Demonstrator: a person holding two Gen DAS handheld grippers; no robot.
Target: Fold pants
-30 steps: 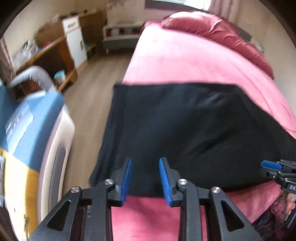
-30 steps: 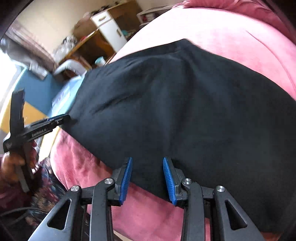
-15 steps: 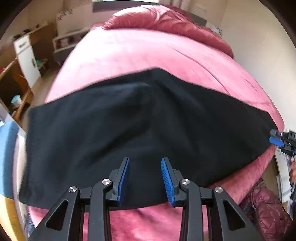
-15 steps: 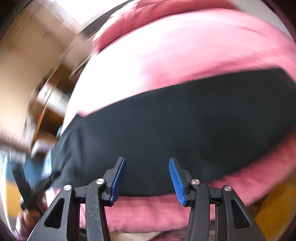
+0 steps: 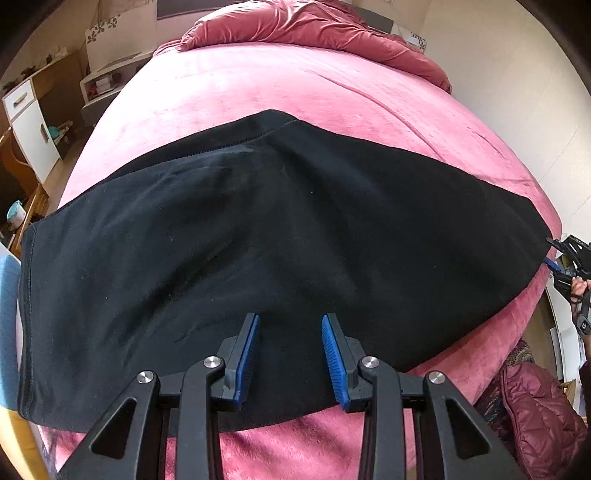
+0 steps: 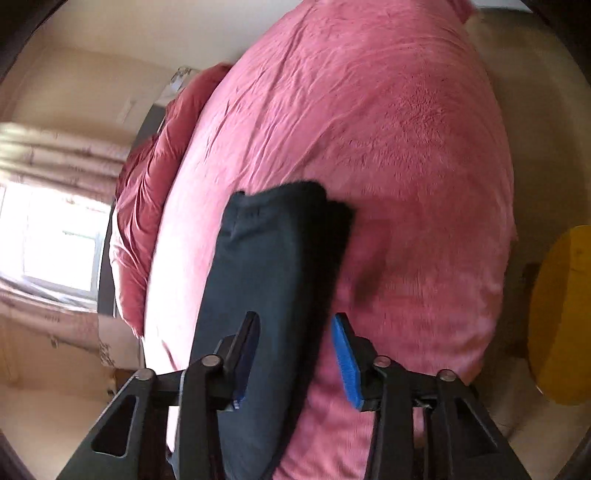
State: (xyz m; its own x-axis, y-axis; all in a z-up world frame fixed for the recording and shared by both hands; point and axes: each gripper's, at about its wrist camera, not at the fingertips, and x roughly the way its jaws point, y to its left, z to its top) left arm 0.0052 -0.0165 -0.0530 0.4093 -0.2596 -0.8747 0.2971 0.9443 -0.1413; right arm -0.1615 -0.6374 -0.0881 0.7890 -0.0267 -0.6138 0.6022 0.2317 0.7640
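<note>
Black pants point(image 5: 258, 240) lie folded lengthwise across the pink bed point(image 5: 280, 85), from the left edge to the right edge. My left gripper point(image 5: 291, 356) is open and empty above the near hem, around the middle of the pants. My right gripper point(image 6: 295, 356) is open, with the right end of the pants point(image 6: 273, 266) between its jaws and not clamped. In the left wrist view the right gripper point(image 5: 561, 260) shows at the far right end of the pants.
A bunched dark pink duvet point(image 5: 332, 26) lies at the head of the bed. A white and wood cabinet point(image 5: 29, 122) stands to the left. A maroon jacket point(image 5: 535, 417) lies on the floor at the right. A yellow round object point(image 6: 561, 314) stands right of the bed.
My left gripper has swung from the left end to the middle of the pants. My right gripper has swung round to the right end, and the cloth now sits between its jaws.
</note>
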